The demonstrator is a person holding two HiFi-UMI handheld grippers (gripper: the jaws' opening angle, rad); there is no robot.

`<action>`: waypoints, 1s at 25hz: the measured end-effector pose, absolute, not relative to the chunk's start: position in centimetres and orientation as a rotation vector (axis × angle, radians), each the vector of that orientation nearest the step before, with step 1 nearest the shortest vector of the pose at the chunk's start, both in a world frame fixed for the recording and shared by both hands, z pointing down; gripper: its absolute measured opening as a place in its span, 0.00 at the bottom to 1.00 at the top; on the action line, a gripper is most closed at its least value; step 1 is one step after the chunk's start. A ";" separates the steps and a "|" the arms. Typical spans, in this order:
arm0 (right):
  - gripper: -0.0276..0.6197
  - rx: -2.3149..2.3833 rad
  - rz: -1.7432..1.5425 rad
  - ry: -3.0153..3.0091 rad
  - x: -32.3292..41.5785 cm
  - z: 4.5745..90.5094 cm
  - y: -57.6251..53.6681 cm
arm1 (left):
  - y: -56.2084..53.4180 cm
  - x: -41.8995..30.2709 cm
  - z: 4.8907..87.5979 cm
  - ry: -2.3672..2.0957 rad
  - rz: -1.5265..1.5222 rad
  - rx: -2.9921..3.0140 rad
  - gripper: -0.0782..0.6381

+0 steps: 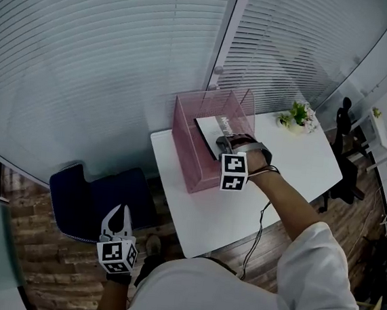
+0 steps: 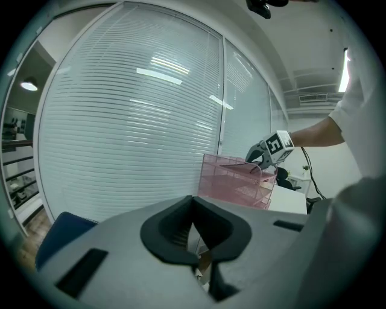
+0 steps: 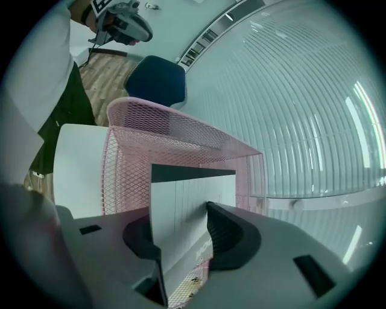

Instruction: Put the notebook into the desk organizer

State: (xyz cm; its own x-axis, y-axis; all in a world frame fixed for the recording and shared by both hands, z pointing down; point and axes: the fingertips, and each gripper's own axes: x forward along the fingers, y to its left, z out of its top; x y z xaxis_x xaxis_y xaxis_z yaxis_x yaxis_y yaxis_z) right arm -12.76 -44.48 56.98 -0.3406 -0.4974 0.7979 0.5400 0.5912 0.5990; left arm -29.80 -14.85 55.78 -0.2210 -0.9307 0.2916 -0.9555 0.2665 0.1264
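The pink mesh desk organizer stands at the back left of the white table. The notebook, pale with a dark edge, stands tilted inside its open top. My right gripper reaches over the organizer's rim. In the right gripper view the notebook stands between the parted jaws of the gripper, which is open; the organizer lies just beyond. My left gripper hangs low beside the table, over the chair, shut and empty; its tips meet in its own view.
A dark blue chair sits left of the table, under my left gripper. A small flowering plant stands at the table's far right corner. Slatted blinds cover the glass wall behind. A black chair stands at the right on the wood floor.
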 end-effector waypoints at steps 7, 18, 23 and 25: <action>0.47 -0.202 -0.919 -1.539 -12.4 56.6 -43.9 | -15.1 -30.0 55.9 -2.235 0.114 1.731 0.12; 0.57 -0.383 -0.728 -1.536 -11.6 57.0 -41.6 | -15.8 -30.0 56.1 -2.234 0.111 1.728 0.12; 0.58 -0.376 -0.702 -1.582 -11.4 55.6 -41.3 | -15.8 -29.4 55.1 -2.231 0.113 1.737 0.12; 0.58 -0.365 -0.696 -1.608 -11.4 55.2 -41.2 | -16.1 -29.3 54.9 -2.231 0.115 1.744 0.12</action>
State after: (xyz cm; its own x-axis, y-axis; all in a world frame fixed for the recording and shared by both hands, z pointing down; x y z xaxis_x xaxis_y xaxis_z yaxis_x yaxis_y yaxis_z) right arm -11.37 -41.23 55.18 -0.1667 -0.1567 0.9735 0.6023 0.7655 0.2264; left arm -29.30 -16.06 54.91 -0.2137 -0.9337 0.2873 -0.9583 0.2574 0.1239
